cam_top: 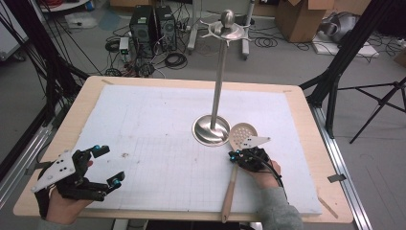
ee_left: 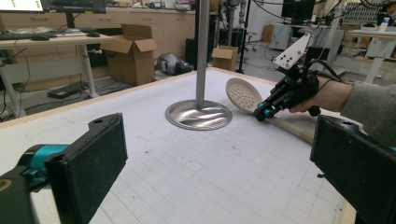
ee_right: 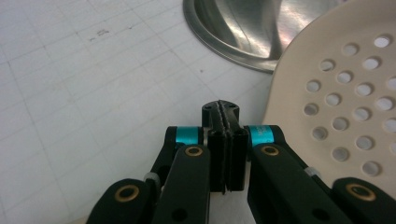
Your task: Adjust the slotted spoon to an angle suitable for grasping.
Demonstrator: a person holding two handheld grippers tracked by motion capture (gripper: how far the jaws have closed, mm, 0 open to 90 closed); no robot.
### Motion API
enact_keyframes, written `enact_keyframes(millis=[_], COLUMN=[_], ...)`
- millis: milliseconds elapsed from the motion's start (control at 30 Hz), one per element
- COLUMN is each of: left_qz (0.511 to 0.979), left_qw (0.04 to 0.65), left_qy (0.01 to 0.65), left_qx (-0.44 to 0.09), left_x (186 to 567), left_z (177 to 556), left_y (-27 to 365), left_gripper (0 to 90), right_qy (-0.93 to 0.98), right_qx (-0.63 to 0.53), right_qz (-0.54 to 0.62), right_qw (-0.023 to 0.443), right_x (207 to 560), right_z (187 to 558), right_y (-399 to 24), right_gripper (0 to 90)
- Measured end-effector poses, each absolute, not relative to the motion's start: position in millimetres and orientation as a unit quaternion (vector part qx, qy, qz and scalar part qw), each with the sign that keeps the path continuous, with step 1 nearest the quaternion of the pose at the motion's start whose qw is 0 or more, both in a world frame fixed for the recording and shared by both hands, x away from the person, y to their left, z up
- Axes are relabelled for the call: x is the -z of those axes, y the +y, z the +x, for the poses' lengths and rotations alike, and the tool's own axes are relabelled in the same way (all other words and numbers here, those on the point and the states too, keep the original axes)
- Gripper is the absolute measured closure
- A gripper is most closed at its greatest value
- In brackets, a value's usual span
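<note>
A slotted wooden spoon (cam_top: 235, 158) lies on the near right of the white gridded mat (cam_top: 158, 143), its perforated head just beside the steel base of a tall utensil stand (cam_top: 212, 128). The right gripper (cam_top: 234, 156) is pressed shut, empty, beside the spoon's neck. The left gripper (cam_top: 108, 165) rests wide open at the near left. The spoon is judged light, stiff and smooth; the neck is best gripped.

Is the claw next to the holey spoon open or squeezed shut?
Shut. The right gripper has its two black jaws pressed flat together, nothing between them, beside the spoon.
</note>
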State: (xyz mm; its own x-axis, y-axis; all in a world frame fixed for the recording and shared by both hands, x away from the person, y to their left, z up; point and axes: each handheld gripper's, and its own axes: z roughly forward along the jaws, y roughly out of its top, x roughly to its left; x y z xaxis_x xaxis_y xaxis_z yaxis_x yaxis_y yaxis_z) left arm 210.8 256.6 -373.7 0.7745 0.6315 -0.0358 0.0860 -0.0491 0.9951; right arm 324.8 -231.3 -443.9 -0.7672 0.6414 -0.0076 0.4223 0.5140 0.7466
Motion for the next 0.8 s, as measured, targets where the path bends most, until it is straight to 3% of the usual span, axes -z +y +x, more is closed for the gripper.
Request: enact_keyframes(millis=[800], left_qz=[0.698], left_qw=[0.637], left_qy=[0.252], left_qx=[-0.21], left_x=[375.4], left_z=[213.6], left_y=[249.5], left_gripper=[4.2], right_qy=[0.832], right_qx=[-0.396], right_qz=[0.354], right_qw=[0.162], right_x=[447.3], right_z=[308.6], right_y=[-286.6], right_gripper=[90.0])
